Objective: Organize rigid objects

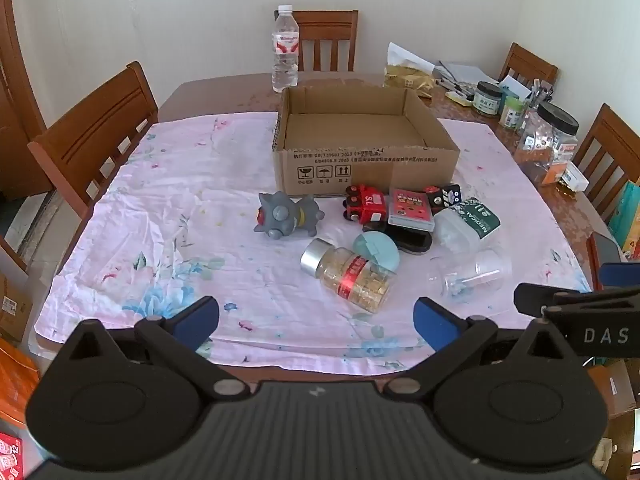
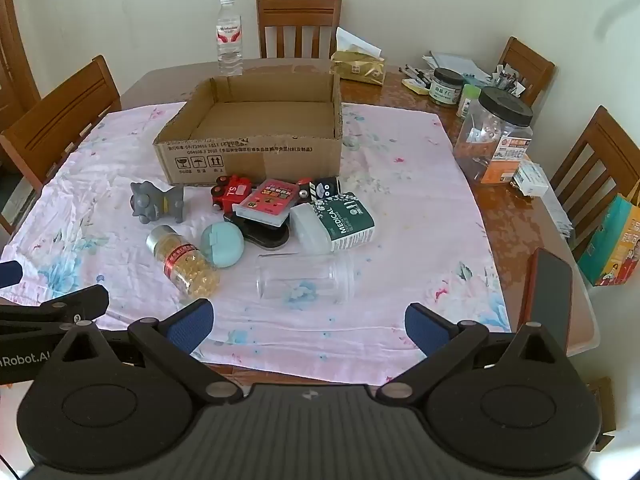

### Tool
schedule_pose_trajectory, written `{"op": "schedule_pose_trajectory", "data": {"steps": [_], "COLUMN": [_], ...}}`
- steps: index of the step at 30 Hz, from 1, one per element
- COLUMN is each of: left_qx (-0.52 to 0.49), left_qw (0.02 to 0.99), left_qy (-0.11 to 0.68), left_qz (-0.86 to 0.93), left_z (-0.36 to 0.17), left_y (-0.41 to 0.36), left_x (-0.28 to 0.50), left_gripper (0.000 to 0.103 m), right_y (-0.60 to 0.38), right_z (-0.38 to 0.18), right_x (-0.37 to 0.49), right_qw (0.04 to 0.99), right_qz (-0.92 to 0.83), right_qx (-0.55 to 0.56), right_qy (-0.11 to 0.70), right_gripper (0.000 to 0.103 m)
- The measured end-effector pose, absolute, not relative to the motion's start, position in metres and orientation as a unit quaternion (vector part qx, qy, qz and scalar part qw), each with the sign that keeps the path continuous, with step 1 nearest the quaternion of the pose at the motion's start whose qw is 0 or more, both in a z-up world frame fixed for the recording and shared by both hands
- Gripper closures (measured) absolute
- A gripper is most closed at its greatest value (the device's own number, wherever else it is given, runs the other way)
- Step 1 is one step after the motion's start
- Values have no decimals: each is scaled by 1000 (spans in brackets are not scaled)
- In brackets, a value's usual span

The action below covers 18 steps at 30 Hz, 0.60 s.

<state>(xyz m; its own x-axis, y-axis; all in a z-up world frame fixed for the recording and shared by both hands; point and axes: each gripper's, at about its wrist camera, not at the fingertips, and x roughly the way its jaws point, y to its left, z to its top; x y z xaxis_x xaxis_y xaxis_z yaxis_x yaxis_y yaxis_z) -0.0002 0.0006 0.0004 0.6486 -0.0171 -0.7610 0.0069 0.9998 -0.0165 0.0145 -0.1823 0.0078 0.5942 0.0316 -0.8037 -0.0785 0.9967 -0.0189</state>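
You are holding the left gripper (image 1: 316,322) and right gripper (image 2: 308,326) with fingers spread wide, grasping nothing, above the counter's near edge. The rigid objects are lying clustered on the pink floral cloth (image 1: 168,216) before the empty brown cardboard box (image 2: 256,136).

A water bottle (image 2: 229,36) and a black-lidded jar (image 2: 496,140) stand near wooden chairs (image 2: 298,26).
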Motion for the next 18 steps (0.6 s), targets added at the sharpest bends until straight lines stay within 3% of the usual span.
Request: {"op": "schedule_pose_trajectory", "data": {"steps": [18], "left_qx": [-5], "left_qw": [905], "left_qy": [425], "left_qz": [-3], "left_z": [1], "left_y": [3], "left_x": [1], "left_gripper": [0], "right_y": [-179], "right_z": [10], "right_x": [17], "right_qw": [890], "right_qz": [28], "right_qx": [-32], "right_qy": [455], "right_gripper": [0]}}
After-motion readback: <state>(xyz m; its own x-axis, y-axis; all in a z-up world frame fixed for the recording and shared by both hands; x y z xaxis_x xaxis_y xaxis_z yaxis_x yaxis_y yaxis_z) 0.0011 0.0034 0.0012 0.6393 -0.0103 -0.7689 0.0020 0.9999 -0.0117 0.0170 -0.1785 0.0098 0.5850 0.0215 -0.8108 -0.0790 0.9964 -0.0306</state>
